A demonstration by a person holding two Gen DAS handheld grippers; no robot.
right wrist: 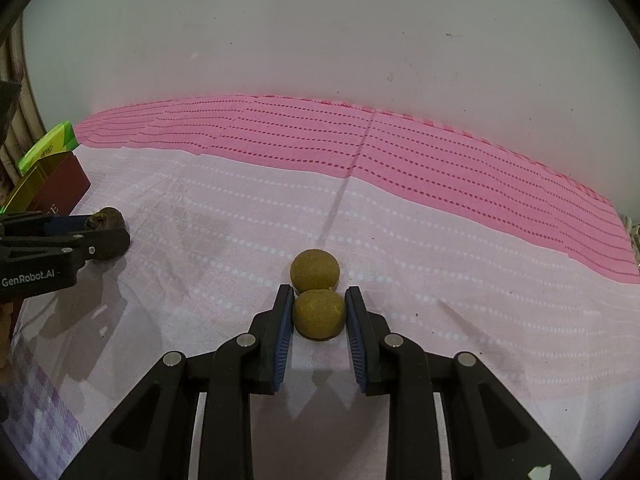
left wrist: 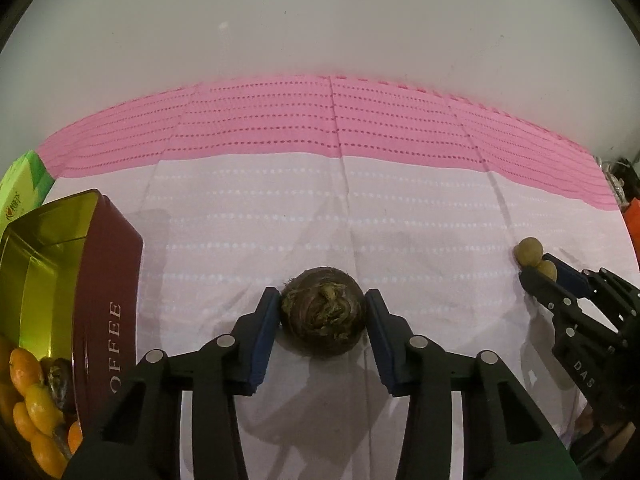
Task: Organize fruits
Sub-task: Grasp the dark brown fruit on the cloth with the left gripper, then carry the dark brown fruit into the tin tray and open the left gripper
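Observation:
A dark brown round fruit point(left wrist: 322, 312) with a dried tuft on top sits on the pale cloth between the fingers of my left gripper point(left wrist: 322, 304); both pads touch its sides. It also shows in the right wrist view point(right wrist: 111, 226). Two small tan round fruits lie touching each other on the cloth. My right gripper point(right wrist: 319, 303) is shut on the nearer one point(right wrist: 319, 314); the farther one point(right wrist: 315, 272) lies just beyond the fingertips. Both tan fruits show at the right of the left wrist view point(left wrist: 529, 251).
A maroon coffee tin point(left wrist: 106, 280) with a gold inside stands at the left and holds several oranges point(left wrist: 24, 368) and a dark fruit. A green box point(left wrist: 24, 184) stands behind it. A pink cloth strip point(right wrist: 360, 148) runs along the white wall.

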